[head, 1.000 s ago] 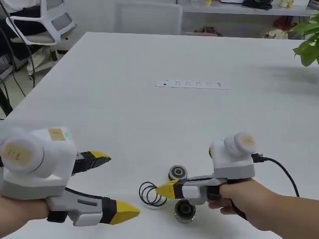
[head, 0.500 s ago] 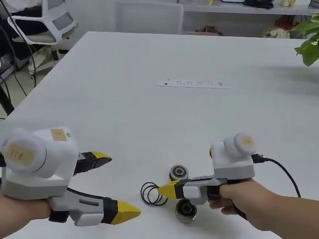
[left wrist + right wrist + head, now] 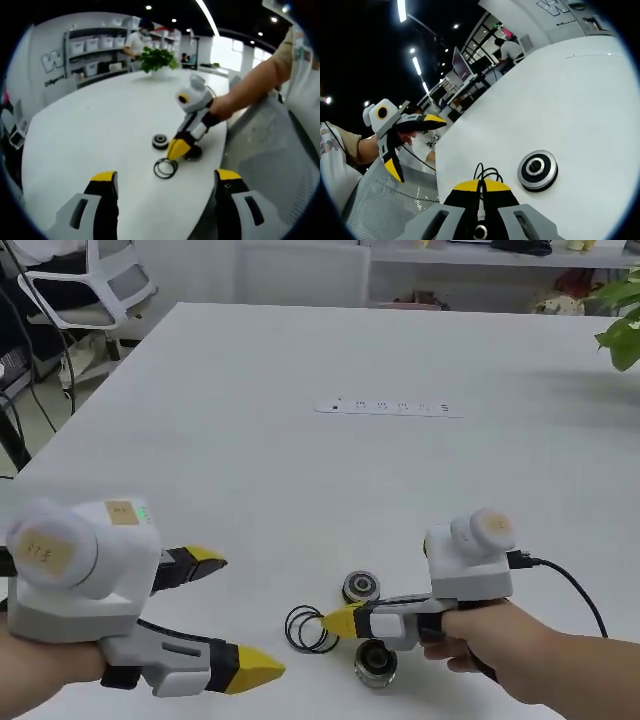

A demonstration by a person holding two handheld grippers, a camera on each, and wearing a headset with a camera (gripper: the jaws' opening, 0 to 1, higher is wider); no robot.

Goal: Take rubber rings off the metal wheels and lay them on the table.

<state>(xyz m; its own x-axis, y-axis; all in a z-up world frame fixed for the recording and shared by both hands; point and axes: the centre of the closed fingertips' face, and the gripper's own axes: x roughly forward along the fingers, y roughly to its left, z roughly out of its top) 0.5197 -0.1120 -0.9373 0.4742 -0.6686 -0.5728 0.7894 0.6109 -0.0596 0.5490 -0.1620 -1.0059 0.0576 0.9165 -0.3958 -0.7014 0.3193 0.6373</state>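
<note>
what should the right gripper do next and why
Probably open the right gripper slightly to let go. Its jaws look shut on a thin rubber ring, and their tips sit low over the table right at the pile of loose rings, off the metal wheels.

Table [image 3: 300, 390] lies open past the rings [image 3: 303, 629] and 2 wheels [image 3: 359, 586]; a strip [image 3: 390, 407], seemingly flush, mid-table.

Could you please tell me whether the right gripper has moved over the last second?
No. The right gripper sits just as close to the far metal wheel as a second ago; only the camera shifted slightly.
</note>
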